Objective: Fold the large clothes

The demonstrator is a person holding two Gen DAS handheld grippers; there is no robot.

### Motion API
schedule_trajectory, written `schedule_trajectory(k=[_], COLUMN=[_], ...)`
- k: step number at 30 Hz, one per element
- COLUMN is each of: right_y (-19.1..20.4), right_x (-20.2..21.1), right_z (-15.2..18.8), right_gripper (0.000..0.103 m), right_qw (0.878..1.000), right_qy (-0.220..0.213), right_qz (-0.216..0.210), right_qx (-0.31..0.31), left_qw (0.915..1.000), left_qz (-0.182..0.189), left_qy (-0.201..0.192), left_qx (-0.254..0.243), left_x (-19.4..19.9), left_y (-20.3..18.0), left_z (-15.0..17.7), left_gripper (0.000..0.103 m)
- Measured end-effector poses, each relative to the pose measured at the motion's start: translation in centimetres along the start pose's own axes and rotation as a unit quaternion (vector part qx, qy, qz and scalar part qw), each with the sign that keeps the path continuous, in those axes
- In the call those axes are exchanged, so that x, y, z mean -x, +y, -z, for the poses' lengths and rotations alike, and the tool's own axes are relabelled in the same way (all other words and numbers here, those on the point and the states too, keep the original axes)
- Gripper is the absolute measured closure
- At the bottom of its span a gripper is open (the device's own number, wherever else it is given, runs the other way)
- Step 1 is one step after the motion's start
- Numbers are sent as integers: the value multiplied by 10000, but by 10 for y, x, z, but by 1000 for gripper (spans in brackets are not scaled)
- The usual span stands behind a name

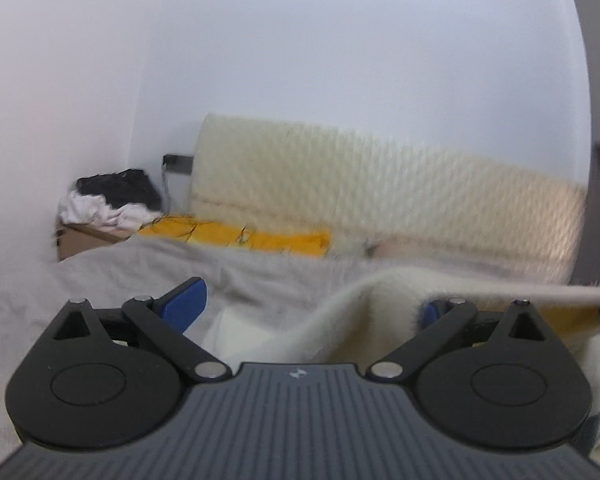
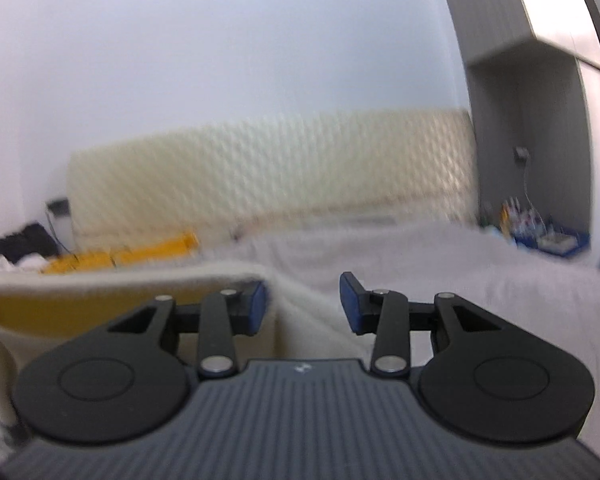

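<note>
Cream garment [image 1: 340, 320] lifted over the bed [image 1: 100, 272], strung between both tools.
Left gripper [image 1: 308, 304] spread wide, fabric draped between fingers; right gripper [image 2: 302, 300] partly open (grip unclear, blurred), fabric against left finger.

Soft, even, bright light filled both views, casting hardly any shadows. Motion blur smeared the quilted headboard [image 2: 268, 168] and bedding [image 1: 100, 276]. Fisheye distortion bowed the right edges; corners fell dark.
</note>
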State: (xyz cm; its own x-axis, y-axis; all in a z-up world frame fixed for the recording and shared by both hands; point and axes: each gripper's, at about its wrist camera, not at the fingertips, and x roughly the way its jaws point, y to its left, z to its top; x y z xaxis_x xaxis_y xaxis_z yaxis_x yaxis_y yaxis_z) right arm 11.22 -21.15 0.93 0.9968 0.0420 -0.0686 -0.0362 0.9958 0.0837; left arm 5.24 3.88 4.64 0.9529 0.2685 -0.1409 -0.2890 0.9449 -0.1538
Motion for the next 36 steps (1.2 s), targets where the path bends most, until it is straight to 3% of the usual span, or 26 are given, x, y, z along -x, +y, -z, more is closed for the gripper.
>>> schedule_trajectory(k=[4, 8, 16, 21, 24, 27, 31, 36], right_y=[6, 22, 19, 21, 30, 35, 27, 10], right_x=[18, 44, 101, 130, 138, 115, 37, -81], right_z=[-79, -155, -287, -354, -367, -356, -309, -228], right_gripper=[62, 62, 63, 63, 62, 62, 62, 62], right_qw=[9990, 9944, 9890, 9817, 9765, 9790, 9914, 9985], right_qy=[-370, -888, -1346, -1687, -1957, -1791, -958, -45], right_qz=[-246, -346, -609, -885, -852, -786, -663, -412], right_qx=[-8, 449, 98, -14, 294, 579, 588, 365], left_qw=[9986, 9958, 9896, 9822, 9776, 9775, 9812, 9805], left_qz=[256, 498, 1003, 1528, 1775, 1886, 1857, 1757], left_qy=[34, -206, -1027, -999, -944, -702, -86, 694], left_qx=[464, 741, 95, 445, 621, 626, 521, 545], left_x=[6, 22, 89, 110, 104, 74, 6, -113], left_y=[9, 16, 5, 17, 27, 26, 13, -15], left_z=[-75, -155, -304, -366, -376, -363, -314, -226], left_gripper=[1, 2, 1, 1, 1, 1, 1, 1])
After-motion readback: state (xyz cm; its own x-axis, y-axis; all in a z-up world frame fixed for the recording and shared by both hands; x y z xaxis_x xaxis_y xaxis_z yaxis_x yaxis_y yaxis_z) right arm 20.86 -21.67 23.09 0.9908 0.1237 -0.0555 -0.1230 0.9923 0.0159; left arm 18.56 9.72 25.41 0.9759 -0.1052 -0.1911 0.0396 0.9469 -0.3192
